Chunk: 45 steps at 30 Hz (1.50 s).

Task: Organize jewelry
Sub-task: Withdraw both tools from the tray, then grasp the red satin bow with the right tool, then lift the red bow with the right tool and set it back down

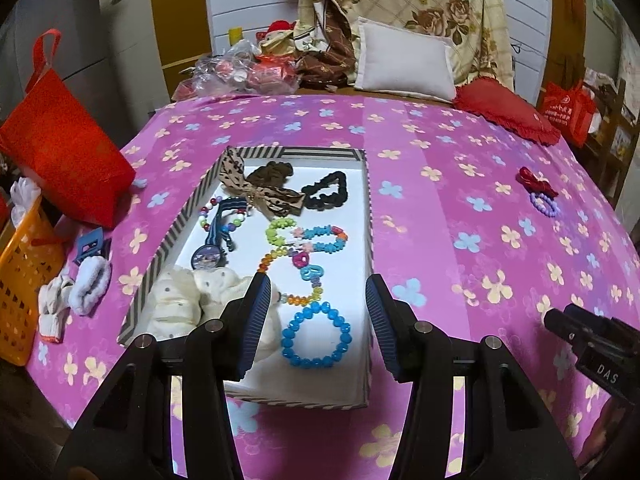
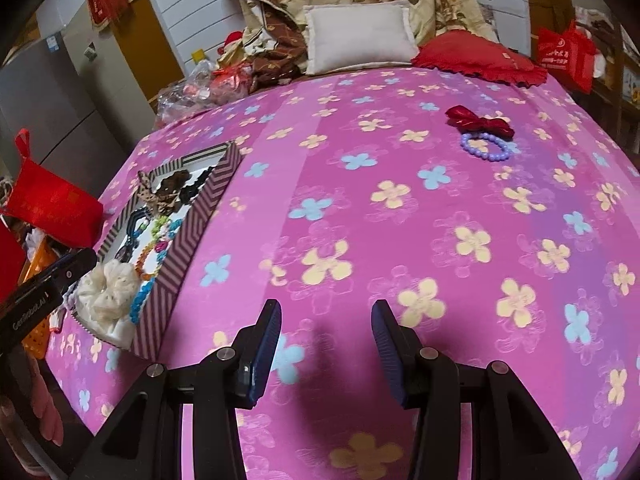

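At two o'clock on the bed lay the purple bead bracelet, light, slippery; pinch its rim. Right gripper gaped empty, left gripper likewise.

I am counting one striped box on the bed. In it I am seeing two dark scrunchies, one leopard bow, one blue bead bracelet, one cream scrunchie and one long multicoloured bead string. Out on the pink cover I am counting one red bow and one purple bead bracelet.
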{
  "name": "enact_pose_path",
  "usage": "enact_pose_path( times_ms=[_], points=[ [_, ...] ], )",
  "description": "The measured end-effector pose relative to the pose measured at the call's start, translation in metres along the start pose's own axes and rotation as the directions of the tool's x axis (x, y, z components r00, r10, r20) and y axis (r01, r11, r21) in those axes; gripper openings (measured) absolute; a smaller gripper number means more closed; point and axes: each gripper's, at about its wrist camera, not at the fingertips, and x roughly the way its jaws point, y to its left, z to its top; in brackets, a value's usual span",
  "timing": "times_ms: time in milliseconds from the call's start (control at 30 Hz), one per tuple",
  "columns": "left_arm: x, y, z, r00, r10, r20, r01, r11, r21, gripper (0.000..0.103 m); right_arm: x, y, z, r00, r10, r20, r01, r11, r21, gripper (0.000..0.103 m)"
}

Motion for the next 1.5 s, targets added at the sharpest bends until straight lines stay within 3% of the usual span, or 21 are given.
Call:
enact_pose_path(
  times_ms=[333,500,667,767,867,1033,1167,1300,1500],
  points=[
    [0.006,-0.016,0.001,1.0,-0.016,-0.017,0.017,1.0,0.016,0.049,0.011,-0.036,0.009,1.0,-0.024,-0.002,0.024,0.998,0.057,0.045],
    [0.003,-0.035,0.0,0.993,-0.114,-0.029,0.114,0.993,0.014,0.049,0.017,-0.075,0.029,0.998,-0.069,-0.001,0.069,0.992,0.11,0.045],
    [0.007,-0.065,-0.006,0.97,-0.24,-0.042,0.242,0.968,0.061,0.049,0.029,-0.118,0.071,0.983,-0.182,0.015,0.179,0.977,0.113,0.045],
    [0.011,-0.082,-0.014,0.964,-0.264,-0.044,0.267,0.957,0.117,0.049,0.043,-0.141,0.11,0.966,-0.258,0.016,0.255,0.961,0.103,0.045],
    [0.013,-0.097,-0.02,0.959,-0.28,-0.04,0.282,0.942,0.18,0.049,0.064,-0.16,0.152,0.953,-0.302,0.011,0.299,0.948,0.109,0.045],
    [0.018,-0.105,-0.029,0.968,-0.252,-0.016,0.248,0.936,0.25,0.049,0.11,-0.182,0.204,0.941,-0.338,-0.024,0.338,0.927,0.164,0.045],
    [0.038,-0.1,-0.03,0.958,-0.271,-0.091,0.284,0.936,0.208,0.049,0.151,-0.189,0.224,0.92,-0.383,-0.077,0.391,0.911,0.134,0.043],
    [0.05,-0.092,-0.028,0.952,-0.275,-0.132,0.293,0.943,0.155,0.049,0.168,-0.178,0.228,0.928,-0.36,-0.092,0.368,0.925,0.096,0.039],
    [0.053,-0.088,-0.03,0.949,-0.274,-0.157,0.293,0.949,0.115,0.049,0.166,-0.116,0.203,0.97,-0.21,-0.119,0.203,0.977,-0.068,0.039]
  ],
)
